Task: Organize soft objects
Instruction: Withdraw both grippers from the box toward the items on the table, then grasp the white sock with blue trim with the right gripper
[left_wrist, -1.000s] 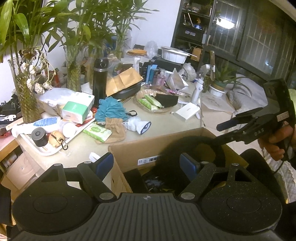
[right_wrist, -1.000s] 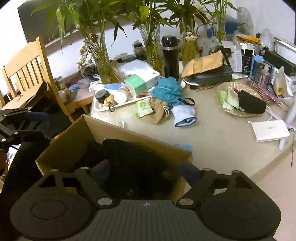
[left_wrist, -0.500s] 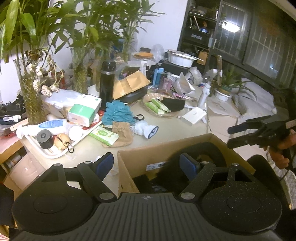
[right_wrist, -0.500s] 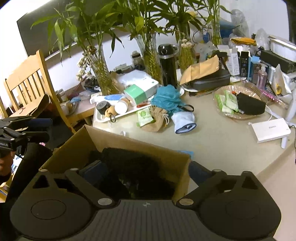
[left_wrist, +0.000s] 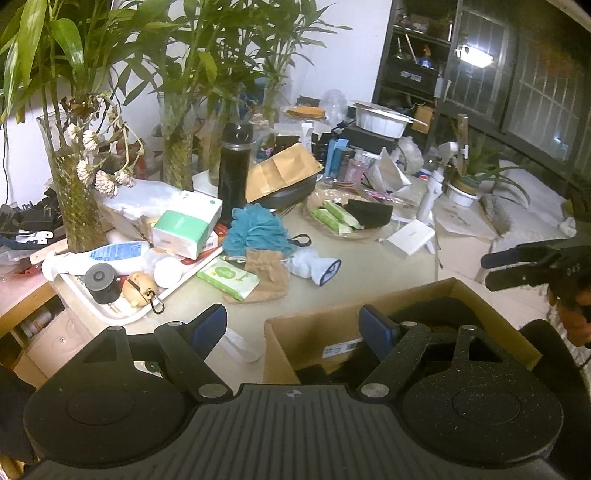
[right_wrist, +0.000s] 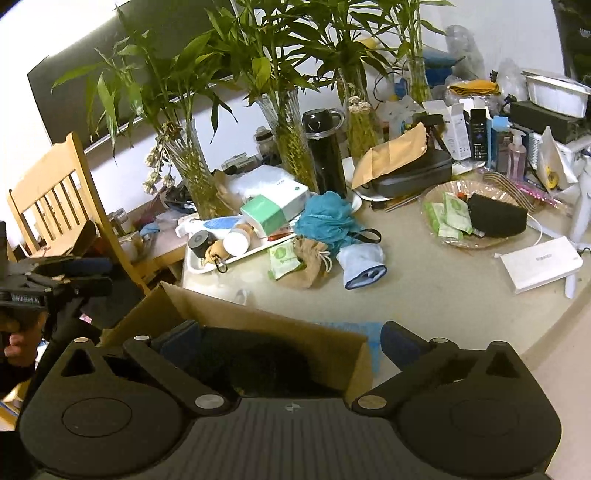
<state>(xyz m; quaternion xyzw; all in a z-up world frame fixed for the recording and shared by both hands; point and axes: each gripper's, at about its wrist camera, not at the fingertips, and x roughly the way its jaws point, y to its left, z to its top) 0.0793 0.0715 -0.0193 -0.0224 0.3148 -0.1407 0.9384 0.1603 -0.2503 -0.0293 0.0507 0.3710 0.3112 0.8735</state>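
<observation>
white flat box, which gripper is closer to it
Right. The right gripper hovers over the brown cardboard box, towards the white flat box; the left gripper sits beyond the carton.

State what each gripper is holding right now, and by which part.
Nothing is held. The left gripper and right gripper are both open and empty above the cardboard box.

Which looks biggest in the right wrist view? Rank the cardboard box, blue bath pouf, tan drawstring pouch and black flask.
1. cardboard box, though nearest the camera.
2. blue bath pouf and black flask: too alike to rank.
3. tan drawstring pouch, smallest.
</observation>
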